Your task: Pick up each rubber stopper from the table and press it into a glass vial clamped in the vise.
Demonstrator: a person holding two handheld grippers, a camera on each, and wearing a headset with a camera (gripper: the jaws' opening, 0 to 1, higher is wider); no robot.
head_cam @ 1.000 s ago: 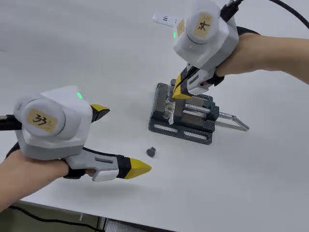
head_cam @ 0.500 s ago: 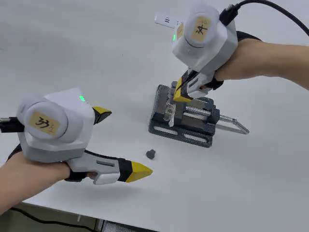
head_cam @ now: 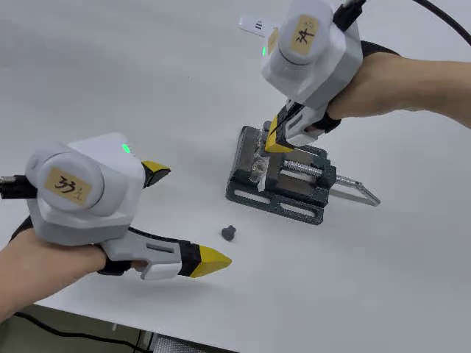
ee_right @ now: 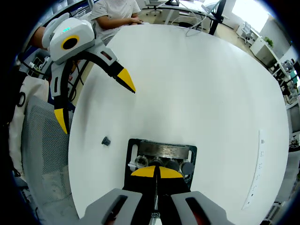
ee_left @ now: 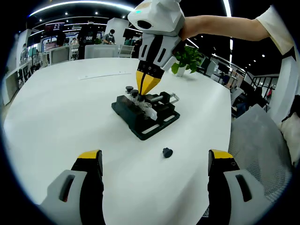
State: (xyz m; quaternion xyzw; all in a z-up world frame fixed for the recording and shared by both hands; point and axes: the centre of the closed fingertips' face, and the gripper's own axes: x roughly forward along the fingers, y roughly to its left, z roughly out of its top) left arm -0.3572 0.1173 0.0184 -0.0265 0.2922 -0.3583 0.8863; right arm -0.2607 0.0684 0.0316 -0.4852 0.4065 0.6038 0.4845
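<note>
A dark vise [head_cam: 281,193] in mid-table clamps a row of glass vials [head_cam: 257,166]; in the right gripper view some vials [ee_right: 171,164] carry dark stoppers. My right gripper [head_cam: 276,144] hangs just above the vials, tips pointing down and shut with nothing seen between them [ee_right: 157,172]. One loose dark rubber stopper [head_cam: 229,233] lies on the table in front of the vise. My left gripper [head_cam: 188,215] is held low at the near left, wide open, and the stopper [ee_left: 167,152] lies ahead between its jaw lines. The vise [ee_left: 145,115] stands farther on.
The vise's screw handle [head_cam: 358,188] sticks out to the right. A white strip [head_cam: 254,27] lies at the table's far edge. The round white table [ee_right: 201,75] has bare surface around the vise. People and chairs are in the room beyond.
My right gripper has risen slightly above the vials, still shut. The left gripper has hardly moved.
</note>
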